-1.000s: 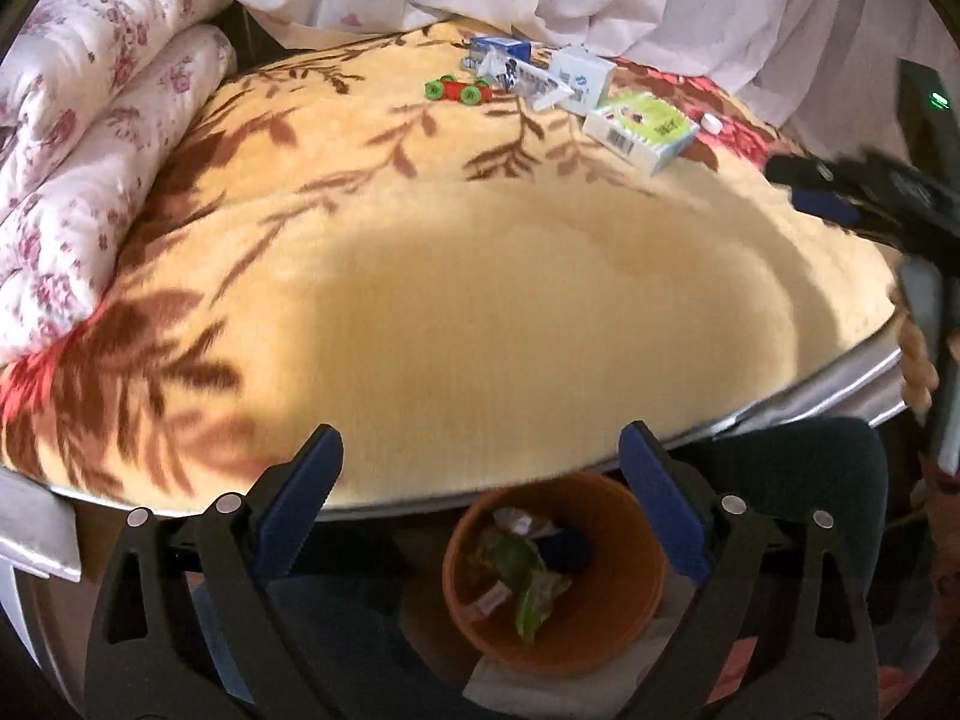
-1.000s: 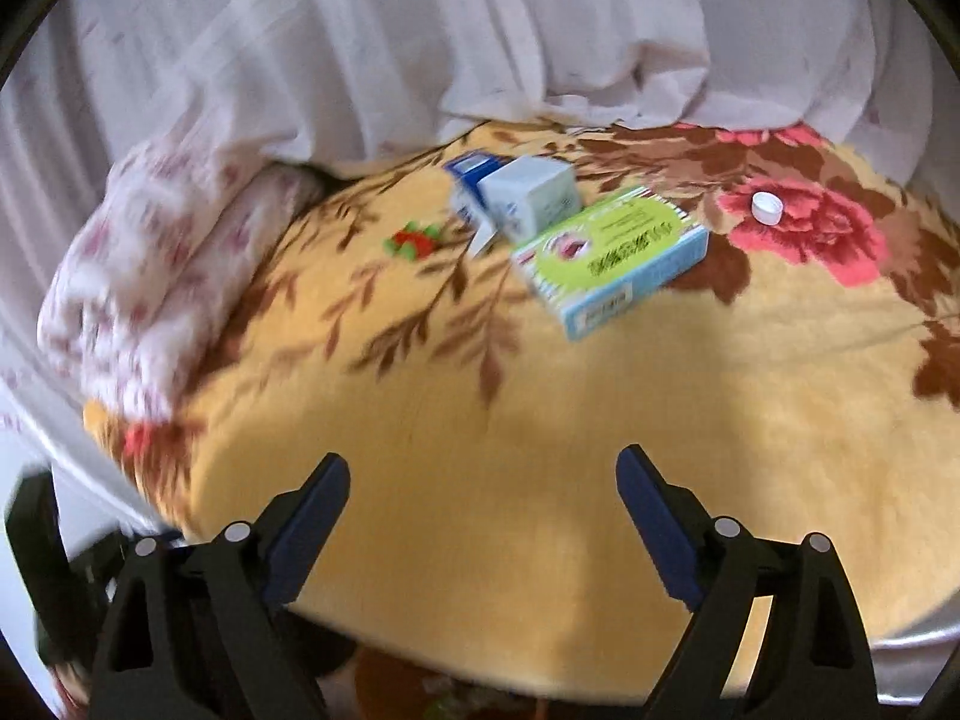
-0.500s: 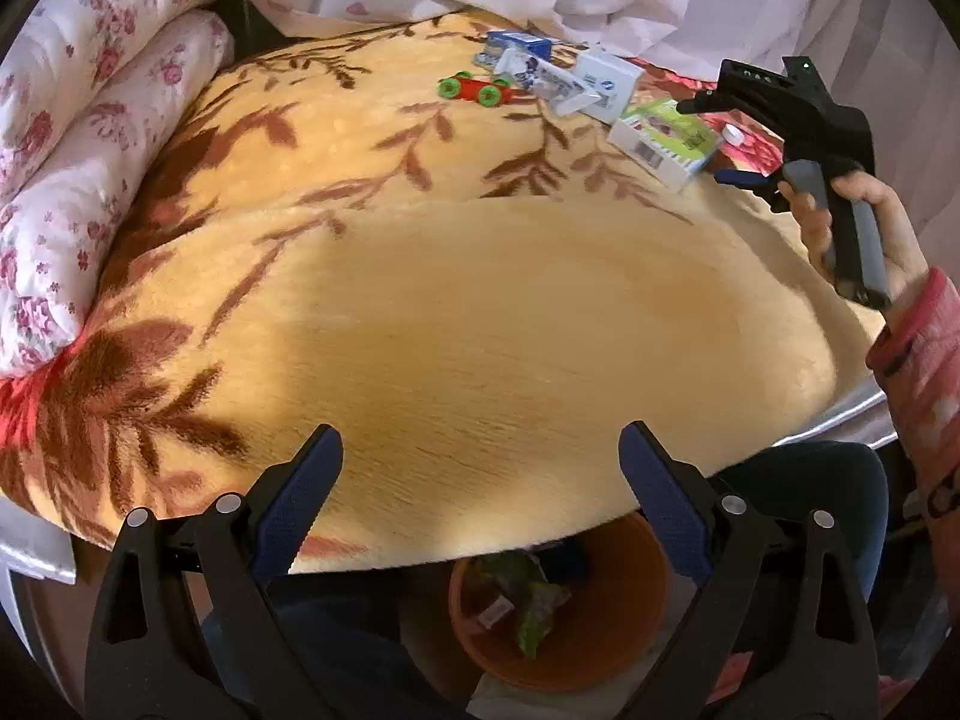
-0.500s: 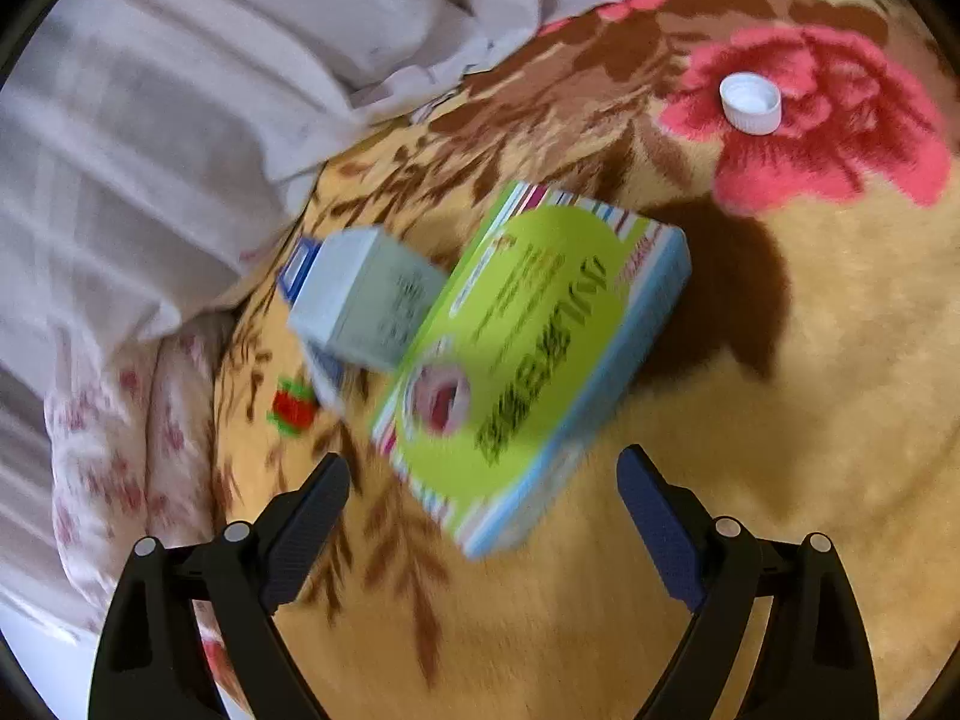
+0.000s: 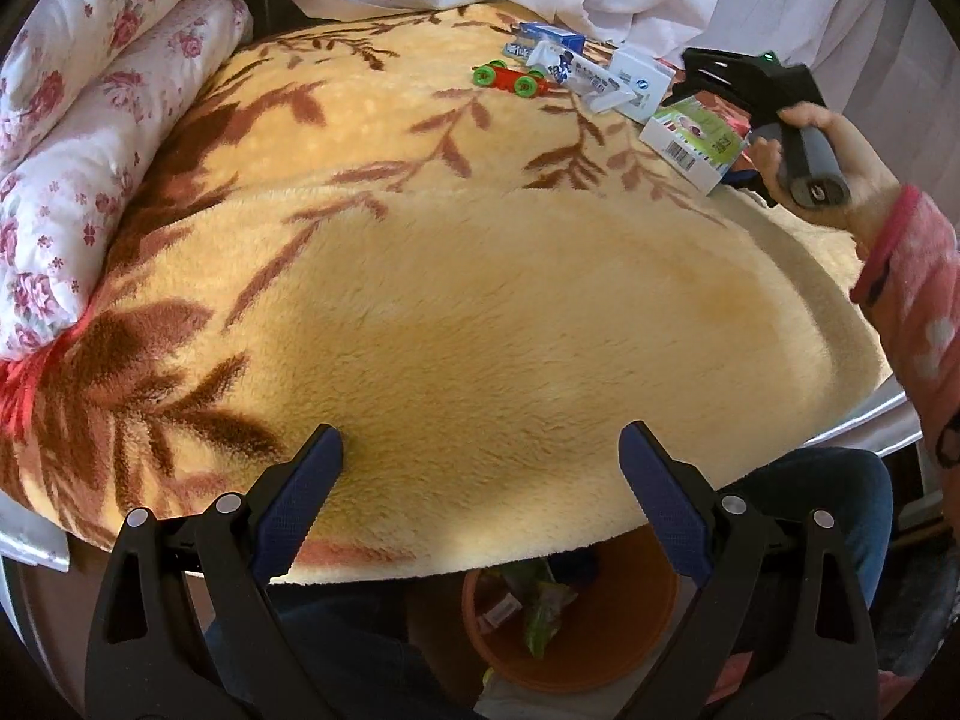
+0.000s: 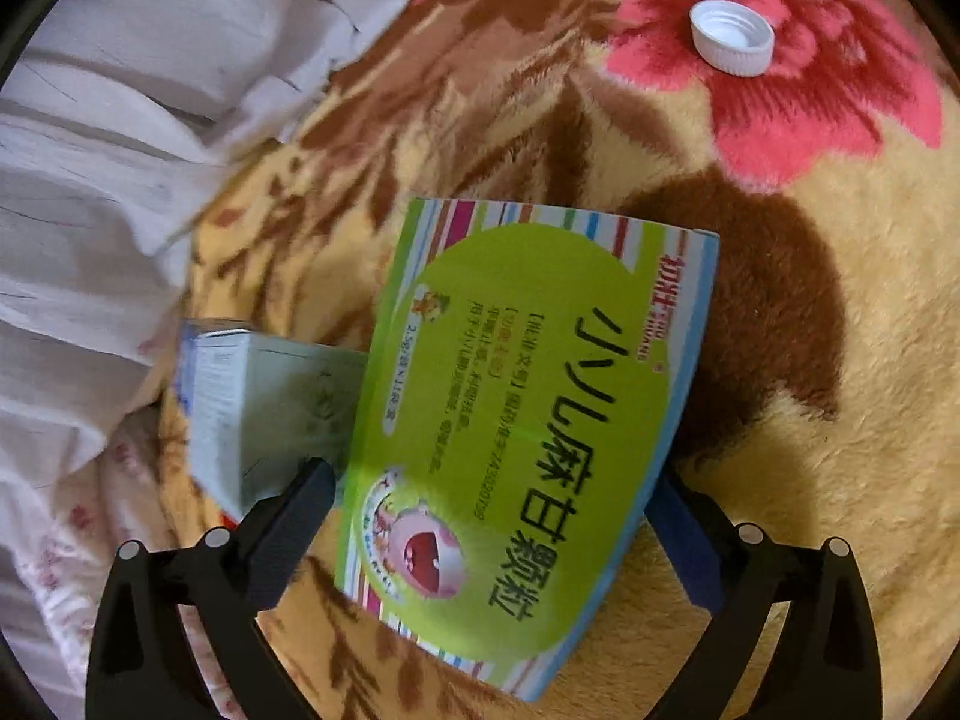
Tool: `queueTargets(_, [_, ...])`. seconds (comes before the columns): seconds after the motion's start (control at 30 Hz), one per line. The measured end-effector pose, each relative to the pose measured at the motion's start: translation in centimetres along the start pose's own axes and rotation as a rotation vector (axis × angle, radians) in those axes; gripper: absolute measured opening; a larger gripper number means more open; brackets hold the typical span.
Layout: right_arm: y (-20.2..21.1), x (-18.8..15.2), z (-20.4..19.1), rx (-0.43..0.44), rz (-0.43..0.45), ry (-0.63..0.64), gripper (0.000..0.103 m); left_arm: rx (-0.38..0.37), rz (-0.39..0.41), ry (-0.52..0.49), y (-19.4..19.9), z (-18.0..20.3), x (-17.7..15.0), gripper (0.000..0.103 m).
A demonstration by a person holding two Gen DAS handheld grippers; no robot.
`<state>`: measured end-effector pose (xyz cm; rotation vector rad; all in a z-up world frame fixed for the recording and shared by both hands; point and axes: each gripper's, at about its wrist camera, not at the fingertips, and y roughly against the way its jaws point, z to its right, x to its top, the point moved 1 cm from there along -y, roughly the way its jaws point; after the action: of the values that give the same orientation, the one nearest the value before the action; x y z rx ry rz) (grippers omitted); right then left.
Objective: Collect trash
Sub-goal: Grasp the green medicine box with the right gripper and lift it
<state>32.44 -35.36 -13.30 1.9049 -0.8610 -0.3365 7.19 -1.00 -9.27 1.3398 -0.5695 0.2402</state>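
A green medicine box (image 6: pixel 522 456) with black Chinese print lies on the yellow flowered blanket (image 6: pixel 840 480). My right gripper (image 6: pixel 498 516) is open, its two fingers either side of the box's near end. The box also shows in the left wrist view (image 5: pixel 693 141), with my right gripper (image 5: pixel 729 84) over it. A pale white-blue box (image 6: pixel 264 408) lies beside it on the left. A white bottle cap (image 6: pixel 731 37) sits on a pink flower. My left gripper (image 5: pixel 480 504) is open and empty at the blanket's near edge, above an orange bin (image 5: pixel 636 636) holding wrappers.
A red and green toy car (image 5: pixel 510 77), a blue-white carton (image 5: pixel 552 36) and a white tube (image 5: pixel 576 75) lie at the far side. A rolled flowered quilt (image 5: pixel 90 120) lies along the left. White sheets (image 6: pixel 120 120) are bunched at the back.
My right gripper has moved down and forward to the green box, which now sits between its fingers. My left gripper has shifted slightly forward over the blanket edge.
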Motion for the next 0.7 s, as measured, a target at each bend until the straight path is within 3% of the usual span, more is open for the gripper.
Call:
queueTargets(0.23, [0.2,-1.3,-0.7,-0.085,0.053,0.036,0.095,-0.004,0.005,-0.006,0.3,0.0,-0.3,0.091])
queueTargets(0.43, [2.9,-2.4,0.3,-0.017,0.093,0.082,0.093,-0.011,0.009,0.018,0.4,-0.5,0.0,0.091])
queueTargets(0.6, [7.0,-4.4,2.0,0.063,0.116,0.173,0.089,-0.029,0.011,0.035,-0.4,-0.6,2.0,0.091])
queueTargets(0.67, [8.1,-5.1,2.5,0.099,0.105,0.196,0.069,-0.047,0.015,0.047,-1.0,-0.5,3.7,0.091])
queueTargets(0.7, [8.5,-5.5,3.0,0.129,0.081,0.207,0.042,-0.062,0.022,0.054,-1.5,-0.5,4.8,0.091])
